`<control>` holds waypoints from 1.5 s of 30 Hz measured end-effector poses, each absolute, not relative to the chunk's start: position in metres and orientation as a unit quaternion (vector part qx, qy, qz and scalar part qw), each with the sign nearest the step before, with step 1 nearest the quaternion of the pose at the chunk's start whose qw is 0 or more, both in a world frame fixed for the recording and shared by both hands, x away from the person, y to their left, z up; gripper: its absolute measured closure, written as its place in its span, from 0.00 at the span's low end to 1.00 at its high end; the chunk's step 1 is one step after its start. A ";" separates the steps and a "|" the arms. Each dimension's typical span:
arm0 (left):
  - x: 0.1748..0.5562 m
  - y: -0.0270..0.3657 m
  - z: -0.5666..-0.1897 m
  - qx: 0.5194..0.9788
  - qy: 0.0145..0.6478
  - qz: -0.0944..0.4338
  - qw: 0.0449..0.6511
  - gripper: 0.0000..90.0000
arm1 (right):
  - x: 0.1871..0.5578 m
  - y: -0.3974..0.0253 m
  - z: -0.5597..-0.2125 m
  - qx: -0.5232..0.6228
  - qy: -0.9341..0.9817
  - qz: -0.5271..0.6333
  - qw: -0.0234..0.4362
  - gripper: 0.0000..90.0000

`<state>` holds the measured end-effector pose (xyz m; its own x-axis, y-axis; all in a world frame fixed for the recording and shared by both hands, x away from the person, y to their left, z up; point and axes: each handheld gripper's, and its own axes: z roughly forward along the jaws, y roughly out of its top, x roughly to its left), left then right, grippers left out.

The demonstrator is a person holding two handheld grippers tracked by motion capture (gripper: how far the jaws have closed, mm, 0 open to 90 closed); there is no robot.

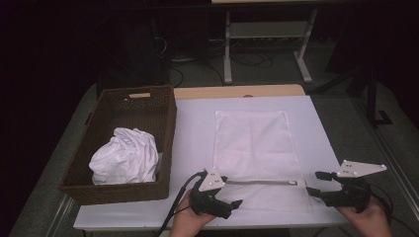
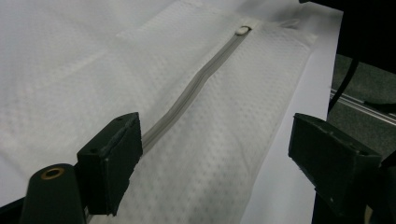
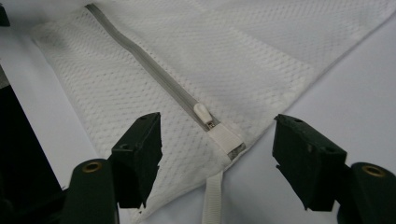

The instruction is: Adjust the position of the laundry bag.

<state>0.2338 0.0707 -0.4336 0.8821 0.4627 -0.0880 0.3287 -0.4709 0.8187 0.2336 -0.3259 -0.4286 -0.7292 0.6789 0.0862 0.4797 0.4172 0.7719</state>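
1. Taking the zipper as the landmark: the mesh laundry bag lies flat on the white table, and the zipper runs across the bag's near end, closed along all the length that shows, with the pull at its right end.
2. Well to the left of the zipper, a wicker basket holds a crumpled white cloth. My guess is that this cloth is meant for the bag, so a bag dragged out of place now would make that harder.
3. The left gripper sits at the zipper's left end, just on the person's side of it, jaws apart and holding nothing. In the left gripper view they straddle the mesh and the zipper tape. Risk: if it closes on one layer only, or on nothing, the bag will slide with the pull instead of opening.
4. The left hand comes in from the table's near edge, gripper pointing right along the zipper.
5. The right gripper waits just off the zipper's right end, jaws wide and empty (the pull lies between and a little ahead of them). Risk: the pull is small and flat, so closing may catch the fabric stop or the strap instead.
6. The right hand holds low, gripper pointing left at the zipper's end.
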 end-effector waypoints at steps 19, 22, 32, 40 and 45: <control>0.261 0.022 -0.429 0.862 0.230 0.069 0.447 0.19 | 0.247 -0.335 -0.429 0.363 0.830 0.408 0.113 0.37; 0.264 0.017 -0.427 0.862 0.223 0.075 0.448 0.19 | 0.250 -0.334 -0.429 0.362 0.832 0.405 0.117 0.36; 0.274 -0.002 -0.419 0.866 0.209 0.074 0.448 0.22 | 0.254 -0.333 -0.429 0.361 0.832 0.404 0.117 0.35; 0.279 -0.013 -0.415 0.868 0.200 0.074 0.448 0.23 | 0.256 -0.336 -0.430 0.366 0.829 0.405 0.119 0.35; 0.283 -0.020 -0.416 0.872 0.197 0.066 0.444 0.23 | 0.258 -0.336 -0.429 0.366 0.828 0.406 0.122 0.34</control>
